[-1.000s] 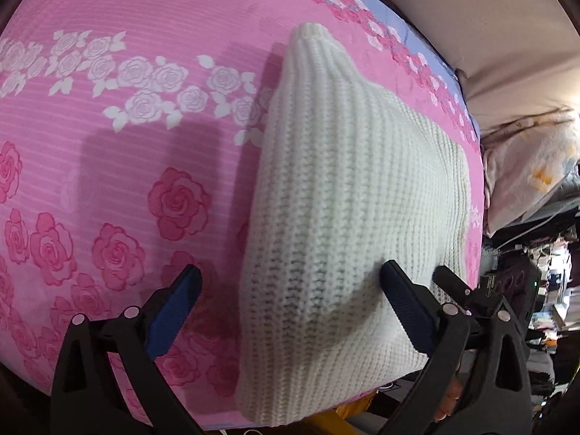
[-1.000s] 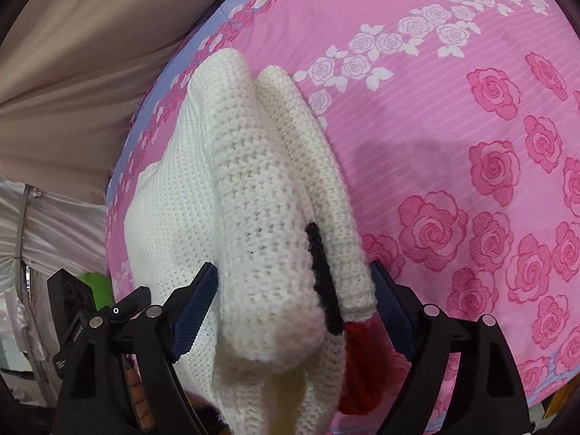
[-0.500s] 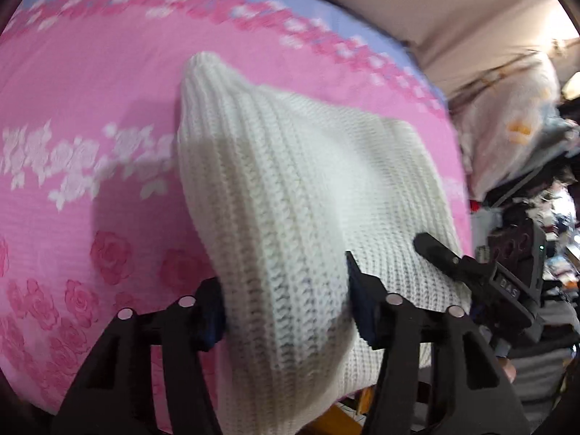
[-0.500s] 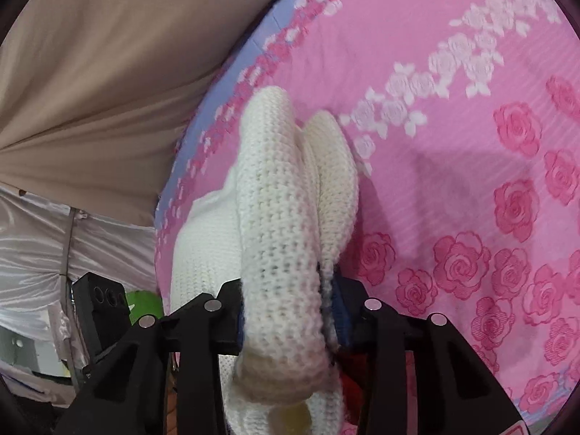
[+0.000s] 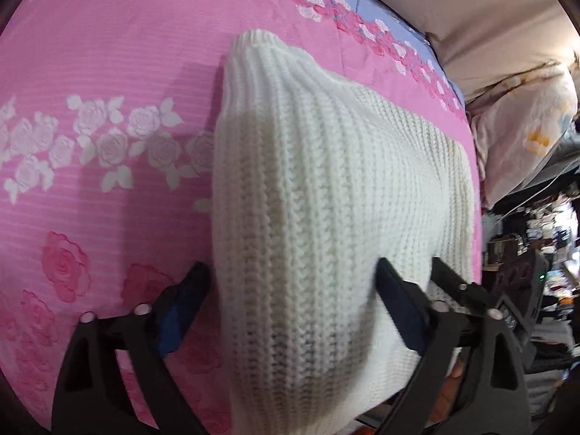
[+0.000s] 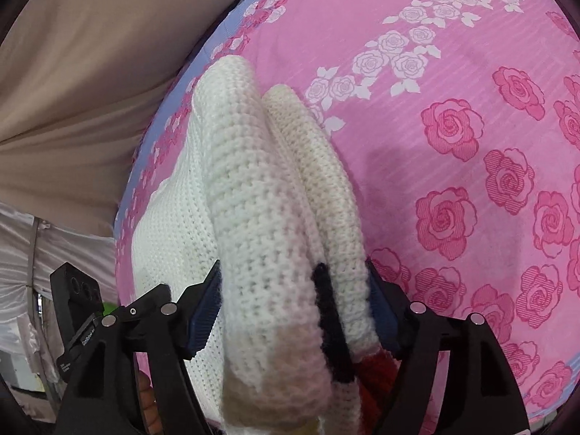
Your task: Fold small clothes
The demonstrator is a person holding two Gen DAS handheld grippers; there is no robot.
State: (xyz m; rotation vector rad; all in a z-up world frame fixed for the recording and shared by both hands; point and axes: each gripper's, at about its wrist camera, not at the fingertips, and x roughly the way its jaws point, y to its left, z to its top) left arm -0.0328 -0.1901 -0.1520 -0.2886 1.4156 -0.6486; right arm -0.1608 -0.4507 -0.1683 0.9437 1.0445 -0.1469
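A cream knitted sweater (image 5: 308, 181) lies bunched in a thick fold on the pink rose bedsheet (image 5: 108, 54). My left gripper (image 5: 290, 268) straddles the near end of the fold, its jaws opening. The left pad stands just off the fabric and the right pad rests against it. In the right wrist view the sweater (image 6: 246, 199) shows as two rolled ridges with a black yarn strip (image 6: 326, 308) and a red patch (image 6: 377, 369) near the camera. My right gripper (image 6: 293, 266) has its jaws opening, and the fold still fills the gap and touches both pads.
The sheet (image 6: 453, 72) spreads wide beyond the sweater. A beige wall (image 6: 72, 72) runs along the bed's far edge. A pale pillow (image 5: 525, 127) and cluttered shelves (image 5: 543, 235) sit off the bed's right side. A white curtain (image 6: 21, 253) hangs at the lower left.
Both grippers stood wide around the fold, then squeezed it narrow half a second ago, and have now widened again partway. The fold has sprung back fuller between the pads.
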